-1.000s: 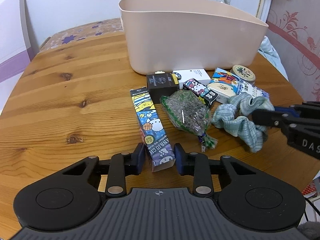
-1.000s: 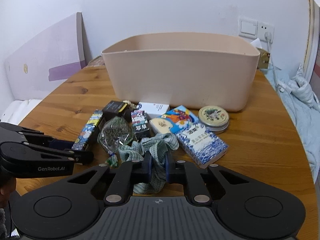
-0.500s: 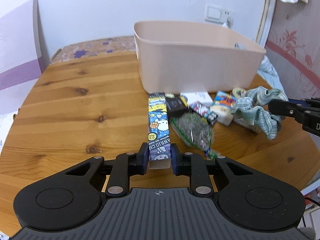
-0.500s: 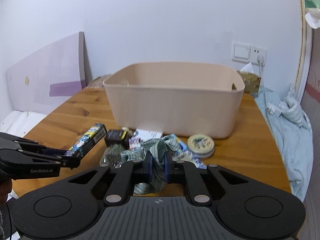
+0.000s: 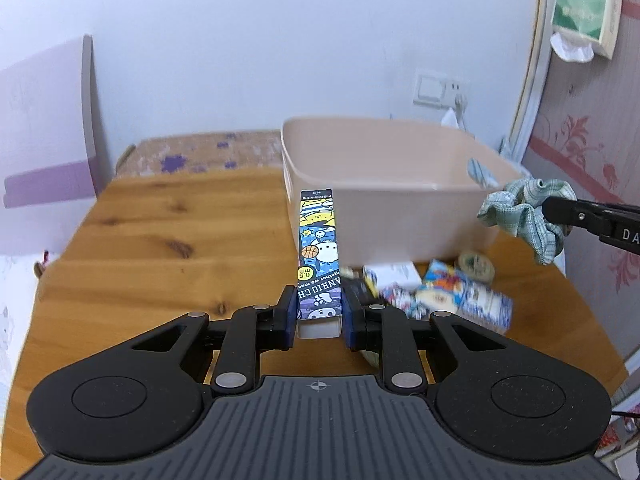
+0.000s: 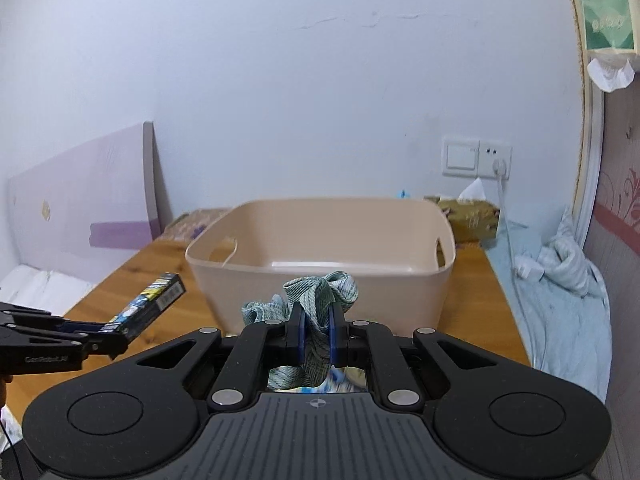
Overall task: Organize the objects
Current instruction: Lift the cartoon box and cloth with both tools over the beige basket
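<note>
Your left gripper [image 5: 319, 316] pinches cartoon box [image 5: 319, 264]; right gripper [image 6: 317, 334] pinches green scrunchie [image 6: 320, 300]. Both short of bin [image 6: 320, 248]. Bin looks empty; boxes [image 5: 440, 296], tin [image 5: 476, 266] remain beside bin.

Wooden table [image 5: 160, 240] bears bin [image 5: 384, 216], seemingly small boxes [image 5: 444, 292]

Each camera sits just behind its own claw, raised above the wooden tabletop [image 5: 168, 248], facing the white wall. Both views share the beige bin [image 5: 384, 184] [image 6: 320, 240], seen close.
</note>
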`<state>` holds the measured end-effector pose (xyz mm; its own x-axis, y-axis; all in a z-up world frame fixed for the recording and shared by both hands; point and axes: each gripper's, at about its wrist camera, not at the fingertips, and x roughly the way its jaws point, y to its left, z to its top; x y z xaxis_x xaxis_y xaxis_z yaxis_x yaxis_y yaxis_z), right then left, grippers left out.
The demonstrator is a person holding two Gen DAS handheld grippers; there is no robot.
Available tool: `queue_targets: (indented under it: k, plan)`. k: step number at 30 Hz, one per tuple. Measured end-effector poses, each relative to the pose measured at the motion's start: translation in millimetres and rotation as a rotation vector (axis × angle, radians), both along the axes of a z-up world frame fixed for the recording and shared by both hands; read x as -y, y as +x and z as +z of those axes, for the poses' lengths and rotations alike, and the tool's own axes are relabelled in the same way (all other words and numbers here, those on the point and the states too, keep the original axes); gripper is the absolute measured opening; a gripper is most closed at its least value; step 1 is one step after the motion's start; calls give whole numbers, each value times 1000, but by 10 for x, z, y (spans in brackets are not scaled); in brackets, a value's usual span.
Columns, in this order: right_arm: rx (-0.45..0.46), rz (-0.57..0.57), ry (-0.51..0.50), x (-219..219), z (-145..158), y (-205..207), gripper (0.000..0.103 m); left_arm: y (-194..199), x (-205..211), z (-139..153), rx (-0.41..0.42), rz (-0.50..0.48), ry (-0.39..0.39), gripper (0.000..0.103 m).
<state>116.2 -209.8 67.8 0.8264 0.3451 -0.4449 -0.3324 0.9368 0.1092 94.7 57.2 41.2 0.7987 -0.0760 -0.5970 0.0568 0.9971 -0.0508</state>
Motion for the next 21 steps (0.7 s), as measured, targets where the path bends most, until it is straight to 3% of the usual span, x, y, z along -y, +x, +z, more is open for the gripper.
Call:
queue_targets:
  k: [12,21]
  plan:
    - [35,-44,28,125,191,442,11,432,126,419,104,-22,56,23]
    - [33,-88,0,189,225,910,11,1094,353,330,94,-25,66,23]
